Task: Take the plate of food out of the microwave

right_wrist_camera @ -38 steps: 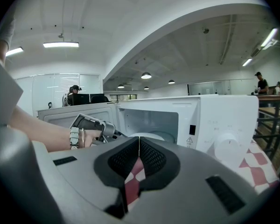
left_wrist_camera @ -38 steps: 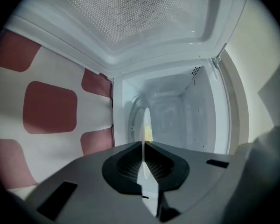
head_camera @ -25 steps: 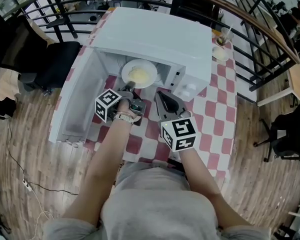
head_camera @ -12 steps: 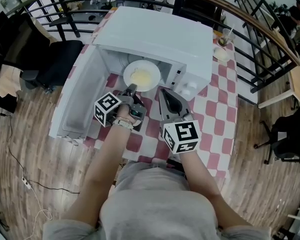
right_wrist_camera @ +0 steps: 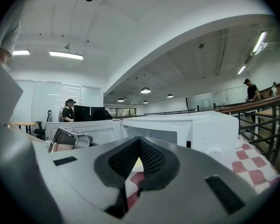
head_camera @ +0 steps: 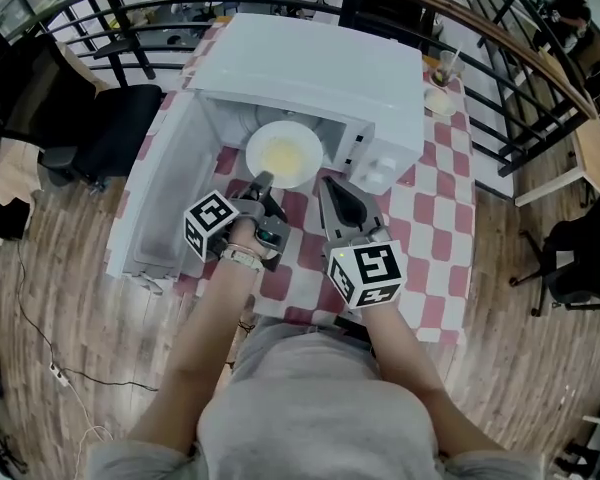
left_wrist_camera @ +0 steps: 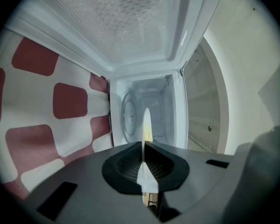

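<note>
My left gripper [head_camera: 263, 179] is clamped on the near rim of the plate [head_camera: 285, 155] — in the left gripper view the white edge runs straight between the closed jaws. Over the last second the plate has slid a little toward me and now sits at the mouth of the microwave [head_camera: 310, 68], so I judge the pull-out is under way. My right gripper [head_camera: 330, 188] waits just right of the plate — jaws together on nothing, above the checked table [head_camera: 435, 218].
</note>
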Available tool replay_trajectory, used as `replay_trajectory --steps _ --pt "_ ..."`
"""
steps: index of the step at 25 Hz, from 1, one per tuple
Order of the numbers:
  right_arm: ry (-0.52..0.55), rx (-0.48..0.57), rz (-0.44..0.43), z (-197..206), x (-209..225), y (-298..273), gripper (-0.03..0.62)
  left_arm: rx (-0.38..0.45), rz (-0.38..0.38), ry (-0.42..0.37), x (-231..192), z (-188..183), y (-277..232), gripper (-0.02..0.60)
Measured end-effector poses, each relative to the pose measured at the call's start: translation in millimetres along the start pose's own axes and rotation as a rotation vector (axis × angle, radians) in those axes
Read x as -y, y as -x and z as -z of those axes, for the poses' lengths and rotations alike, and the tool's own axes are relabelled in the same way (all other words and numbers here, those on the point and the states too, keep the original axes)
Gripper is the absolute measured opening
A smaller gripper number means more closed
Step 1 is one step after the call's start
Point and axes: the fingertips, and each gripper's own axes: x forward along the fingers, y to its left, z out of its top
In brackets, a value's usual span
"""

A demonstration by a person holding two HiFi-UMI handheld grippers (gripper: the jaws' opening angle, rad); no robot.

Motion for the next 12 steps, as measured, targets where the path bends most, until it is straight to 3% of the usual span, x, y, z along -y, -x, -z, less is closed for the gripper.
replay_trajectory --steps 12 --pt "0.024 -0.006 -0.025 -17 -22 13 0.023 -0.031 -0.011 0.0 20 7 30 0.013"
